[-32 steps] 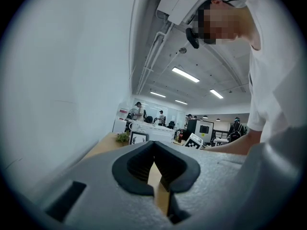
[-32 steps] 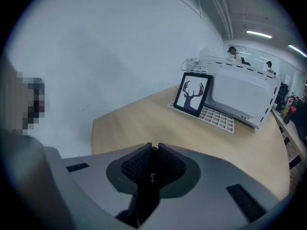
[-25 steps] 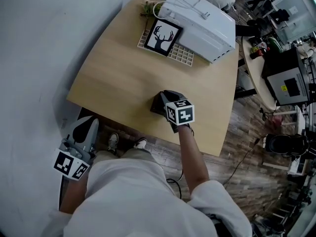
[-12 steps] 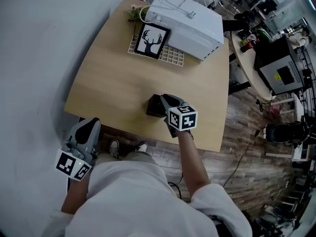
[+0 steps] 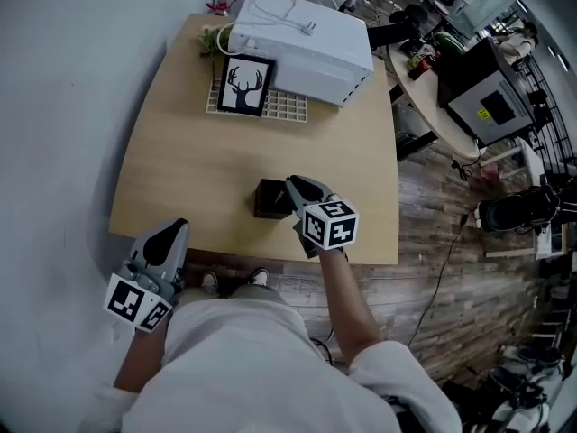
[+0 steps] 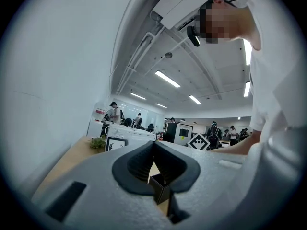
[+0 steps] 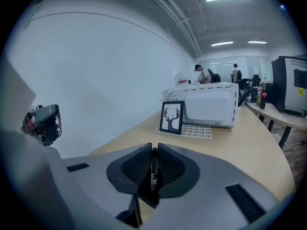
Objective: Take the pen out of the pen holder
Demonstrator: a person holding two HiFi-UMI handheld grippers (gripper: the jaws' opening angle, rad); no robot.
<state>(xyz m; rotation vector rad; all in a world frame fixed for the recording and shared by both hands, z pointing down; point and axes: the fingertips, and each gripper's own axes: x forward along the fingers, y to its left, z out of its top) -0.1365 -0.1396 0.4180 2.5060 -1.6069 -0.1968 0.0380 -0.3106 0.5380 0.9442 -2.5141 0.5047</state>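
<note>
The right gripper [image 7: 154, 148] is clamped on a slim black pen [image 7: 154, 170], which stands upright between its pads. The square black pen holder [image 5: 267, 198] sits directly beneath, near the front edge of the wooden table [image 5: 194, 165]. Whether the pen's lower end is inside the holder cannot be told. The left gripper [image 5: 173, 233] has its jaws pressed together on nothing and hangs off the table's near left corner, well apart from the holder. A framed deer picture [image 5: 241, 86] stands at the far end.

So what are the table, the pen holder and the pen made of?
The table looks like pale wood or laminate, matte, with faint grain. The pen holder is matte black, likely plastic, though too small to be sure. The pen is glossy black with a printed band, probably plastic.
</note>
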